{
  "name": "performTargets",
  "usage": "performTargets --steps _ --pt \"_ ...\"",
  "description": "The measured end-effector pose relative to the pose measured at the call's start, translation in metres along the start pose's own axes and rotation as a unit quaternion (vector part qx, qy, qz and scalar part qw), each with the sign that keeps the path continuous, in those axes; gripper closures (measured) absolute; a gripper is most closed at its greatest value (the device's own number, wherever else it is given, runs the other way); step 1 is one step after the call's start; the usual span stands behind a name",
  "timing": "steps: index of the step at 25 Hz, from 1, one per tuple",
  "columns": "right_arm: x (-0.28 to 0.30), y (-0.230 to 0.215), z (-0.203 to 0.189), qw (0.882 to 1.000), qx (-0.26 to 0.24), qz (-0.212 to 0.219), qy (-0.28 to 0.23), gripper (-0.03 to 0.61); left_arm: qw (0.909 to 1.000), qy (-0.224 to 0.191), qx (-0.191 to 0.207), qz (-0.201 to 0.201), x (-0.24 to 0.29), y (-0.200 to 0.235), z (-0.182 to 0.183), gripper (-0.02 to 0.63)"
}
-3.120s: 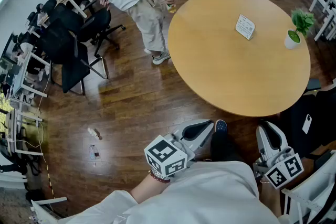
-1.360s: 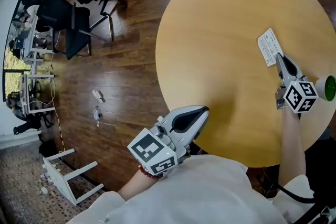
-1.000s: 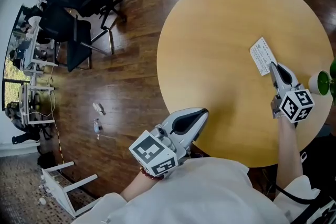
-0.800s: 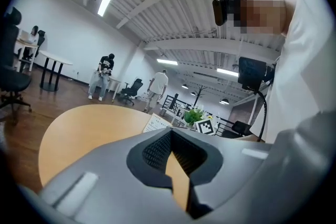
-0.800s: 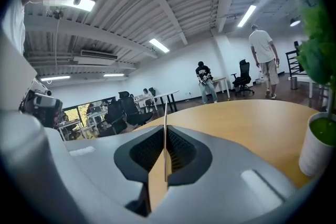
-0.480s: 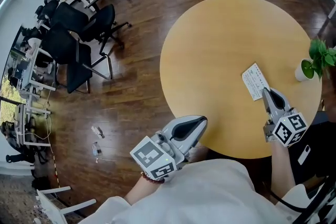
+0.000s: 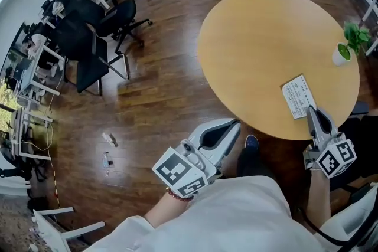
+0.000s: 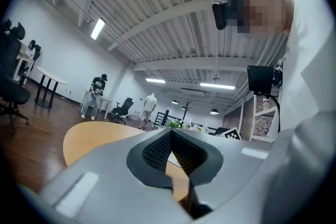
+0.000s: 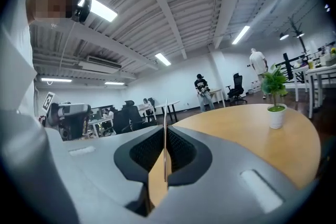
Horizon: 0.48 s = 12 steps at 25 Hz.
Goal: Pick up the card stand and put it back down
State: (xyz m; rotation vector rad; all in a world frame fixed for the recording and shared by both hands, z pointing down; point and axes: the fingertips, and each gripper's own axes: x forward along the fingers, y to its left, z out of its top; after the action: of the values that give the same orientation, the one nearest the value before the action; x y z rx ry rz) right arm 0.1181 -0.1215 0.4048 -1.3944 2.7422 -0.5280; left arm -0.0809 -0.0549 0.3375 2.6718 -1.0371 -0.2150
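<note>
— Two grippers; what does each have?
— Right gripper [image 7: 310,111]: jaws pinched on the card stand [image 7: 298,95], over the table [image 7: 260,38] near its rim; left gripper [image 7: 233,125]: jaws together, empty; I'd lower the stand upright, seat its base flat, then ease off.

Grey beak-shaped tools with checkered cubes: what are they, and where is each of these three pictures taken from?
There is no robot: a person holds a two-jaw gripper in each hand. The head view comes from a camera on the person's head, looking down. The two gripper views come from cameras riding on each gripper, looking along its jaws. On the round wooden table stands a potted plant. The right gripper is shut on the white card stand, whose thin edge shows between its jaws. The left gripper is shut and empty.
</note>
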Motion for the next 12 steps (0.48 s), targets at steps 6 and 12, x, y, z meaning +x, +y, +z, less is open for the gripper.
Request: performTargets --steps 6,12 --pt "-0.081 0.051 -0.013 0.998 -0.008 -0.056 0.000 0.558 0.9983 0.017 -0.052 -0.020 -0.078 -0.018 -0.033 0.614" --pt "-0.131 0.079 -0.006 0.997 -0.002 -0.067 -0.037 0.557 0.9992 0.028 -0.029 -0.008 -0.114 -0.034 -0.024 0.614"
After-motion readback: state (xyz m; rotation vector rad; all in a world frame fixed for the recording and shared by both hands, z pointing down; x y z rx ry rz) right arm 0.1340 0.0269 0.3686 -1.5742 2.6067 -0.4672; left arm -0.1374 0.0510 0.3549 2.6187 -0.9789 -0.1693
